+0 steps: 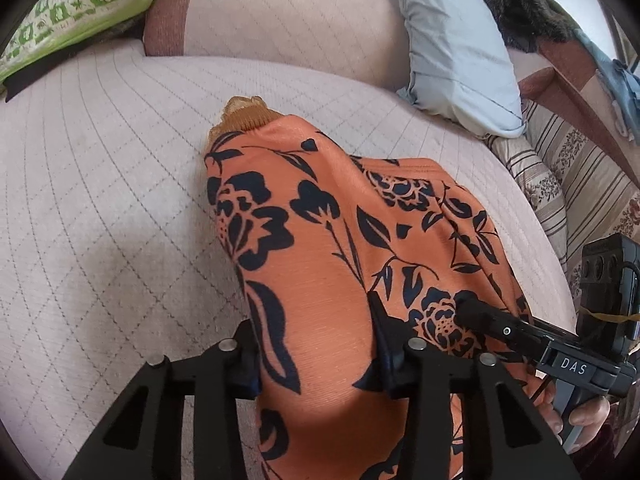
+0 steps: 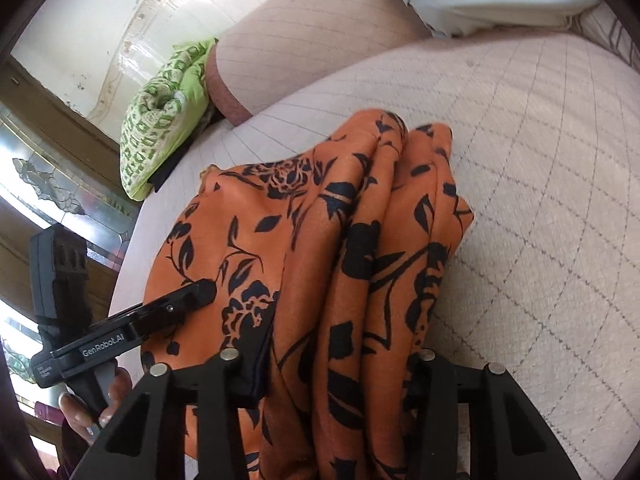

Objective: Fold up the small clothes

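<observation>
Orange flowered garment (image 1: 328, 248) lies bunched on a pale quilted bed (image 1: 100, 200), looking thin, soft and slippery, best pinched at an edge or corner. Left gripper (image 1: 316, 344) and right gripper (image 2: 340, 356) each have jaws closed on its cloth. Beyond lie a grey pillow (image 1: 452, 48) and green cushion (image 2: 160, 120).

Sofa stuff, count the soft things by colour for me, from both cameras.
Orange floral garment: 1
Green patterned cushion: 1
Pale blue pillow: 1
Dark furry item: 1
Total: 4
</observation>
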Available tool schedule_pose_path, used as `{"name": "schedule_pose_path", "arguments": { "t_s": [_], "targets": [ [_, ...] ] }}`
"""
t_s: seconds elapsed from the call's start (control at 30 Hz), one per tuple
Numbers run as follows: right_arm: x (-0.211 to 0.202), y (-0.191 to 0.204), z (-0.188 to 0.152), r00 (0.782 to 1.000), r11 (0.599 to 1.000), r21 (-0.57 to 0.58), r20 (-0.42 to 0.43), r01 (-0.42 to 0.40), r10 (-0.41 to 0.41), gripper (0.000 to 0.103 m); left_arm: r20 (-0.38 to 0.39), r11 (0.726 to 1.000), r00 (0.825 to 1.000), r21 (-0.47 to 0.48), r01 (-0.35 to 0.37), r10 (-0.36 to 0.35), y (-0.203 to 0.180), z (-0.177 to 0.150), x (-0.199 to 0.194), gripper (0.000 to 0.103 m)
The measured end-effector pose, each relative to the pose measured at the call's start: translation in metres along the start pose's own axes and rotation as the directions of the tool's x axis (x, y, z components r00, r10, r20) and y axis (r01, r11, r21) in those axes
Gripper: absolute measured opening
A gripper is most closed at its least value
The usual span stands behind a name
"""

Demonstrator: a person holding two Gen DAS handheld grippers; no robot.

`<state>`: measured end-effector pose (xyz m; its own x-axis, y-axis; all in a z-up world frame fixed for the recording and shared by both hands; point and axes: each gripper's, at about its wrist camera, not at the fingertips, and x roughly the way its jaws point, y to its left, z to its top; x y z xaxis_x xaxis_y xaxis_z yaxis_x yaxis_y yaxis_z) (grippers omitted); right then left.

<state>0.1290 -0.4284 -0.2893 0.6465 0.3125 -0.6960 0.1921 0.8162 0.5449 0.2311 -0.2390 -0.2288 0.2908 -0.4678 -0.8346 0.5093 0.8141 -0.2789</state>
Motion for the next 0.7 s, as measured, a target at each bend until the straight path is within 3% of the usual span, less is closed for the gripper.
{"name": "schedule_pose_path", "arguments": {
  "t_s": [0.13, 0.4, 0.7],
  "targets": [
    [-0.007, 0.008, 0.000, 1.000, 1.000, -0.014, 0.029, 0.012, -0.011, 0.045, 0.020, 1.000, 1.000, 0.009, -0.007, 0.007, -0.001, -0.004, -0.011, 0.041],
    [-0.023, 0.040, -0.007, 0.995, 0.997, -0.074, 0.097, -0.026, 0.033, 0.044, 0.138, 0.997, 0.988, 0.040, -0.069, 0.063, 0.005, -0.010, -0.058, 0.041],
    [-0.016, 0.075, -0.016, 0.993, 0.990, -0.110, 0.077, -0.084, 0.092, 0.044, 0.182, 0.992, 0.976, 0.025, -0.127, 0.121, 0.031, -0.020, -0.090, 0.041]
  ]
}}
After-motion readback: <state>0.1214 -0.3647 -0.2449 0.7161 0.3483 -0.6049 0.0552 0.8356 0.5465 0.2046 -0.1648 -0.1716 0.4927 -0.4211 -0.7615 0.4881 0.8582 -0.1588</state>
